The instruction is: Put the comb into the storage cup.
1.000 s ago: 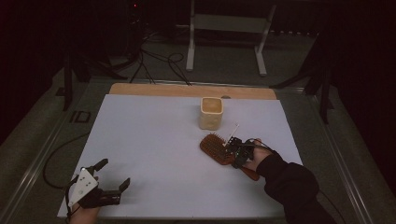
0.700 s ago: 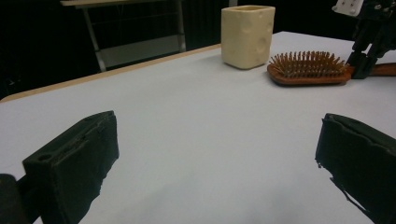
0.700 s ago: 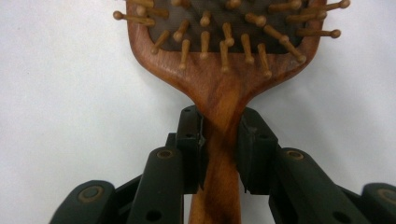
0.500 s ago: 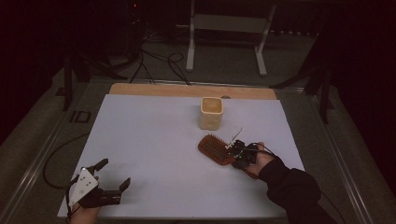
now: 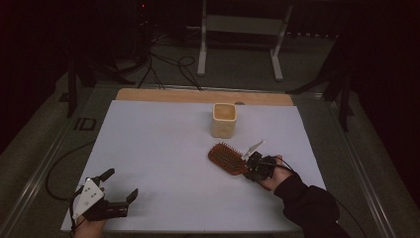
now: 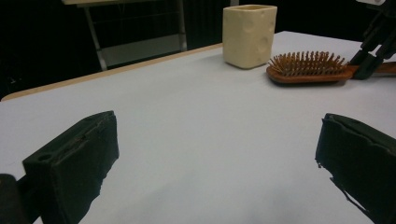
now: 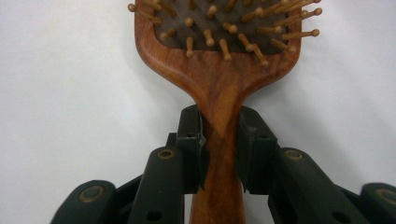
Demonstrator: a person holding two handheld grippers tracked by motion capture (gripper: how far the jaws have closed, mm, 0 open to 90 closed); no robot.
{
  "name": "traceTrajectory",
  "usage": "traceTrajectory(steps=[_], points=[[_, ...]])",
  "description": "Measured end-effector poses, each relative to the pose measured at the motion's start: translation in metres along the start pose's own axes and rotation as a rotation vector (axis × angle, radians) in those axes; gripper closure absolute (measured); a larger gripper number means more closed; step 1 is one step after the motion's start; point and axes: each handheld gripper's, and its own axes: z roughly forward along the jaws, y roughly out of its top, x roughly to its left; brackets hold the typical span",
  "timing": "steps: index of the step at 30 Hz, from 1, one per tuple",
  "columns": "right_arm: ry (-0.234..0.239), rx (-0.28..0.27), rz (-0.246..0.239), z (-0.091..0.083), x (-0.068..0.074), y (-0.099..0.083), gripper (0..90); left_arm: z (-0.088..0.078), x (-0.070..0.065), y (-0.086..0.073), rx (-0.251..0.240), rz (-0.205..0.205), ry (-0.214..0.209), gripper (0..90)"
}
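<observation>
A wooden hairbrush (image 5: pixel 228 157) lies bristles up on the white table, right of centre. My right gripper (image 5: pixel 252 166) is shut on its handle (image 7: pixel 219 121), with a pad on each side of the neck. In the left gripper view the hairbrush (image 6: pixel 308 70) shows at the far right with the right gripper (image 6: pixel 373 44) behind it. A cream square cup (image 5: pixel 224 119) stands upright behind the brush; the cup (image 6: pixel 247 35) has round dimples. My left gripper (image 5: pixel 120 191) rests open at the table's front left corner, nothing between its fingers (image 6: pixel 74 163).
The white tabletop (image 5: pixel 158 148) has a wooden strip (image 5: pixel 198 95) along its far edge. Cables (image 5: pixel 168 64) and a metal stand (image 5: pixel 242 39) sit on the floor beyond. A cable (image 5: pixel 54 173) trails off the table's left side.
The right gripper has slid the hairbrush a little toward the front of the table. The left gripper has stayed in place.
</observation>
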Motion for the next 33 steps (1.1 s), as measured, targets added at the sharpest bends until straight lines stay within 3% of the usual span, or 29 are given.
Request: traceTrajectory(steps=[9, 18, 19, 21, 33], points=[[-0.003, -0.073, -0.003, -0.002, 0.011, 0.002, 73.5, 0.0, 0.0, 0.0, 0.0, 0.0, 0.0, 0.0], [-0.016, -0.209, -0.005, -0.018, 0.025, 0.001, 73.5, 0.001, -0.002, 0.001, 0.003, 0.001, -0.004, 0.0], [0.003, -0.224, 0.006, -0.02, 0.025, 0.001, 73.5, 0.001, -0.002, 0.001, 0.005, 0.002, -0.005, 0.0], [-0.009, -0.256, 0.005, -0.024, 0.028, 0.0, 73.4, 0.001, -0.002, 0.002, 0.001, -0.001, -0.006, 0.0], [0.045, -0.415, 0.053, -0.041, 0.037, -0.009, 73.4, 0.002, -0.004, 0.006, 0.0, -0.019, -0.019, 0.0]])
